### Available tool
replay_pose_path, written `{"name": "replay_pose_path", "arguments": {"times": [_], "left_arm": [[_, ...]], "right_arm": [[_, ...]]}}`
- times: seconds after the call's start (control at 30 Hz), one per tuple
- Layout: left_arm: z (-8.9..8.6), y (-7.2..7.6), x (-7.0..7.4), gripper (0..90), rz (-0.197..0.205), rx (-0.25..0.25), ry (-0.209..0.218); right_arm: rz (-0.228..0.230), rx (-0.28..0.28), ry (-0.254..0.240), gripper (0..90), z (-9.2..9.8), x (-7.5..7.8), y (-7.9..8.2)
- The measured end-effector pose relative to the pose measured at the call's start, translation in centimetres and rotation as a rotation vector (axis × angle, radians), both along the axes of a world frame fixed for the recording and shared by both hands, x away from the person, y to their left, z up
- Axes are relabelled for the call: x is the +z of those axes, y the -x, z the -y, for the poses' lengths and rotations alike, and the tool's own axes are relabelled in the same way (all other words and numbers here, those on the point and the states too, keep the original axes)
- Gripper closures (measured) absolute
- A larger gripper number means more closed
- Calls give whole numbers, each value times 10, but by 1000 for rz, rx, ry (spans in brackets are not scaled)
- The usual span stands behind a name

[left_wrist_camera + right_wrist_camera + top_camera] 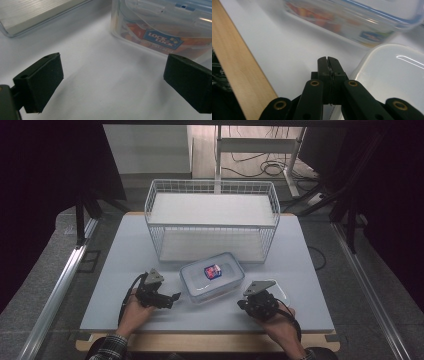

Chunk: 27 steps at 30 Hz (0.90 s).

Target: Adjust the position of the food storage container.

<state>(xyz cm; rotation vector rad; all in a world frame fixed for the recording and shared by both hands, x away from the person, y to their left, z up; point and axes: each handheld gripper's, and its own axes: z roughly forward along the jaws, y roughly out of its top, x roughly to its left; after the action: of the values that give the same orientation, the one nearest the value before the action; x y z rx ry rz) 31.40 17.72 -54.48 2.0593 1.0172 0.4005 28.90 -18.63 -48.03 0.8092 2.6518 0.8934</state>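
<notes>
Two hands enter at the bottom edge of the high view, each holding a gripper low over the white table. At lower left, the left gripper points toward the clear container, which sits at the centre of the frame, just in front of the wire basket. Its jaws stand wide apart with nothing between them, probably readied to steady or grasp the container's side. At lower right, the right gripper rests over a clear lid lying flat beside the container.

Up close, the left gripper view shows what the overhead camera cannot: a blue brand label on the container's wall and orange contents behind it, with the open left gripper near the wall but not touching.

From the right gripper view, the right gripper has its jaws pressed fully together, apparently empty, at the lid's edge; whether they pinch its rim I cannot tell. The table's wooden border runs along the left.
</notes>
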Motion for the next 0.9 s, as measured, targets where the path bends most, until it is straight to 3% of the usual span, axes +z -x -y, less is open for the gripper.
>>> {"name": "replay_pose_path", "arguments": {"times": [0.7, 0.9], "left_arm": [[0, 1, 2, 25, 10, 3, 12], [-2, 3, 7, 26, 55, 12, 54]], "right_arm": [[48, -169, 8, 843, 55, 3, -29], [68, -229, 5, 844, 71, 3, -39]]}}
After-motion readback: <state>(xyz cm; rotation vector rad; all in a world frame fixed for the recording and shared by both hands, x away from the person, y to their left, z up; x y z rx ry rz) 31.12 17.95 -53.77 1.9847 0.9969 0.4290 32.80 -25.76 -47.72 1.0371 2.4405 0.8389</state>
